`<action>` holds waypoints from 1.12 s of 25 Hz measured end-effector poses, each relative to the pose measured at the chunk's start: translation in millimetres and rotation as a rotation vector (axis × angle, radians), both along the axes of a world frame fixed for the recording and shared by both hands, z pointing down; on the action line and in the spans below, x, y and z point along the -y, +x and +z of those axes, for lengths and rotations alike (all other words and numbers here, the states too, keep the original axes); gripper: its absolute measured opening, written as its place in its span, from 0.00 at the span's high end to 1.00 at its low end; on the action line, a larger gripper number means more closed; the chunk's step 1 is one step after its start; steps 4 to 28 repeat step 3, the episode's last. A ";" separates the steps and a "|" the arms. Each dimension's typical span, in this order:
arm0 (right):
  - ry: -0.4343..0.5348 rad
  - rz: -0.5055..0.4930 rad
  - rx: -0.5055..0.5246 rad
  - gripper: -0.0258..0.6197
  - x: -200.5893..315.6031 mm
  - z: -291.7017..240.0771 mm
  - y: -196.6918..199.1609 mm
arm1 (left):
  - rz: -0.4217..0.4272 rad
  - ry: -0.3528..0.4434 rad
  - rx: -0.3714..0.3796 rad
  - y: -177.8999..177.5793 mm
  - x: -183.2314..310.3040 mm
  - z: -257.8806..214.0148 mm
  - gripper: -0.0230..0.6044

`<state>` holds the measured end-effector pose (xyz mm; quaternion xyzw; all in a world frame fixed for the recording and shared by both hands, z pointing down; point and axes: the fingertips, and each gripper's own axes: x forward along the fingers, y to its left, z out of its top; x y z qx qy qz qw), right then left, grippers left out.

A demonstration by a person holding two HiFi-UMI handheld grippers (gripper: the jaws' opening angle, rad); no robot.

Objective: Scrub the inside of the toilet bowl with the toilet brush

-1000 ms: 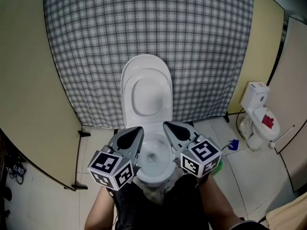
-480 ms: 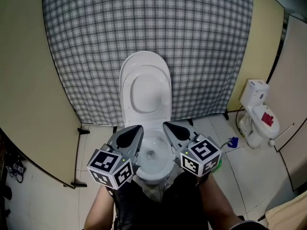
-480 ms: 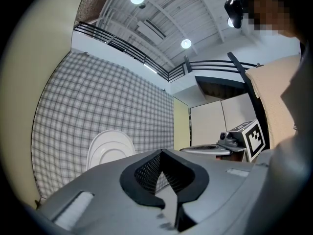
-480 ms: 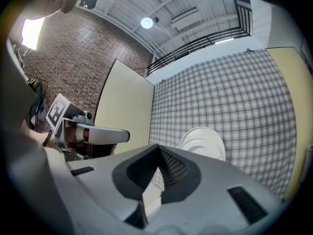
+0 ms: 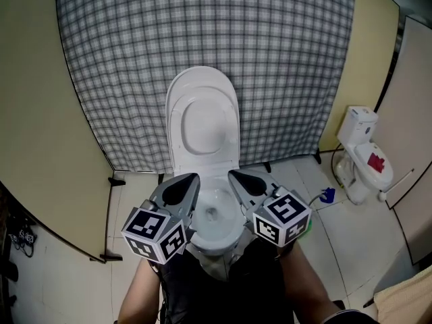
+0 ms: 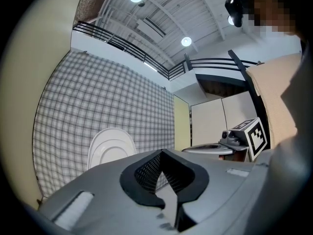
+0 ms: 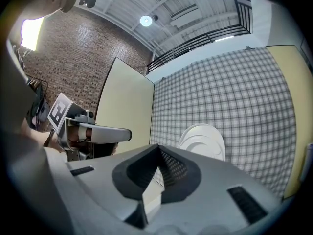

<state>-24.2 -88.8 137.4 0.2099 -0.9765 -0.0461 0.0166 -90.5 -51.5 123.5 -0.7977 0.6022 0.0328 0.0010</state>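
Right gripper (image 5: 233, 175) clenched, empty; left gripper (image 5: 194, 178) the same. Bowl (image 5: 213, 216) lies just below, between both. Brush not made out; green thing (image 5: 310, 229) just beside right gripper, possibly it.

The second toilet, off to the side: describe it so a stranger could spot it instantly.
Find the grey checked curtain across the back, then look past its right edge and the yellow panel. A small white toilet stands there on the tiled floor. Unlike the open toilet in front of the curtain, its lid is shut and bears a red mark.
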 end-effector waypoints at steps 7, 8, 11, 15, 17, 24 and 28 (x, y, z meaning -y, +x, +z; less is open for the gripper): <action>-0.005 0.000 -0.006 0.95 1.0 3.4 1.0 | -0.003 -0.002 0.001 0.7 1.8 3.0 0.95; -0.005 0.000 -0.006 0.95 1.0 3.4 1.0 | -0.003 -0.002 0.001 0.7 1.8 3.0 0.95; -0.005 0.000 -0.006 0.95 1.0 3.4 1.0 | -0.003 -0.002 0.001 0.7 1.8 3.0 0.95; -0.005 0.000 -0.006 0.95 1.0 3.4 1.0 | -0.003 -0.002 0.001 0.7 1.8 3.0 0.95; -0.005 0.000 -0.006 0.95 1.0 3.4 1.0 | -0.003 -0.002 0.001 0.7 1.8 3.0 0.95; -0.005 0.000 -0.006 0.95 1.0 3.4 1.0 | -0.003 -0.002 0.001 0.7 1.8 3.0 0.95; -0.005 0.000 -0.006 0.95 1.0 3.4 1.0 | -0.003 -0.002 0.001 0.7 1.8 3.0 0.95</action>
